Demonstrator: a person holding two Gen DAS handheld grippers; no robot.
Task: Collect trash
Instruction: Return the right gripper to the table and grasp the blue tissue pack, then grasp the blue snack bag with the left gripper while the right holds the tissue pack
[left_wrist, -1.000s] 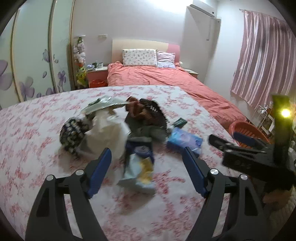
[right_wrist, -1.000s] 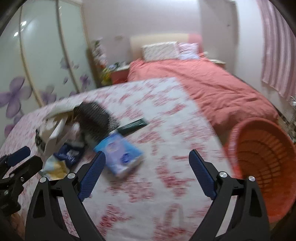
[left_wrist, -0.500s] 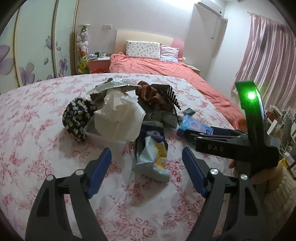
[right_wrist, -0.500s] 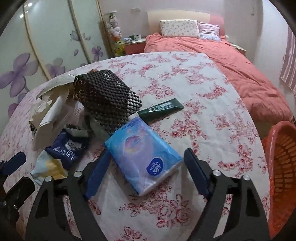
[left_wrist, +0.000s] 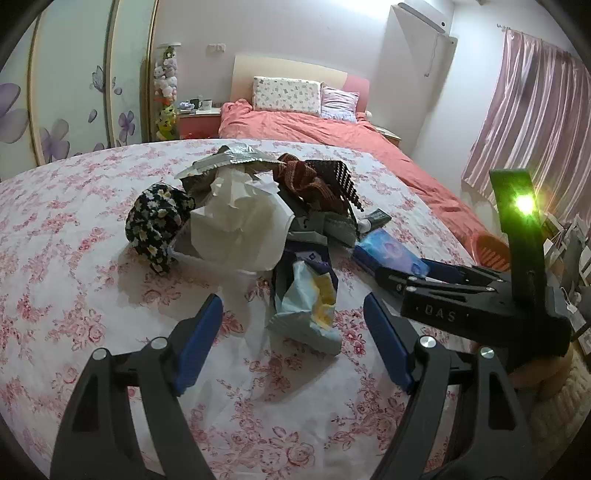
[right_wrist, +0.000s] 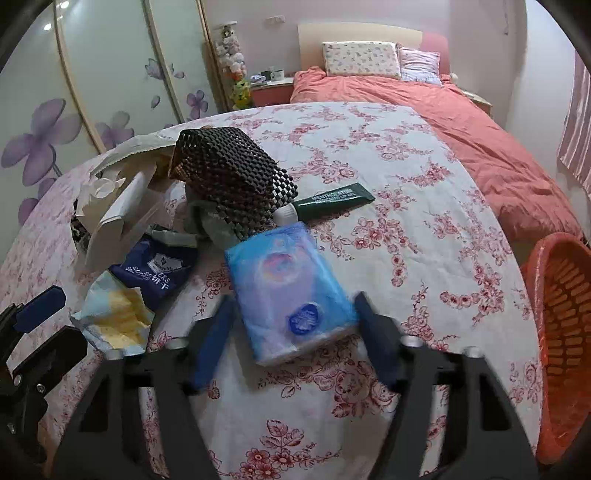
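A heap of trash lies on the floral bedspread (left_wrist: 74, 295). A blue tissue pack (right_wrist: 288, 288) lies between the open fingers of my right gripper (right_wrist: 291, 332), with a finger on each side and small gaps. A torn pale blue and yellow wrapper (left_wrist: 310, 302) lies just ahead of my open, empty left gripper (left_wrist: 293, 343). A dark blue packet (right_wrist: 155, 269), white crumpled paper (left_wrist: 240, 225), a black beaded mat (right_wrist: 229, 177) and a green tube (right_wrist: 332, 201) are in the heap. An orange basket (right_wrist: 561, 332) stands at the right.
A floral fabric piece (left_wrist: 155, 221) and a foil bag (left_wrist: 229, 160) lie at the heap's far side. A second bed (left_wrist: 332, 133) with a red quilt stands behind. Wardrobe doors (right_wrist: 74, 92) are at the left, pink curtains (left_wrist: 535, 110) at the right.
Both grippers have moved forward and down toward the heap. My right gripper now straddles the blue tissue pack with its fingers narrowed around it.
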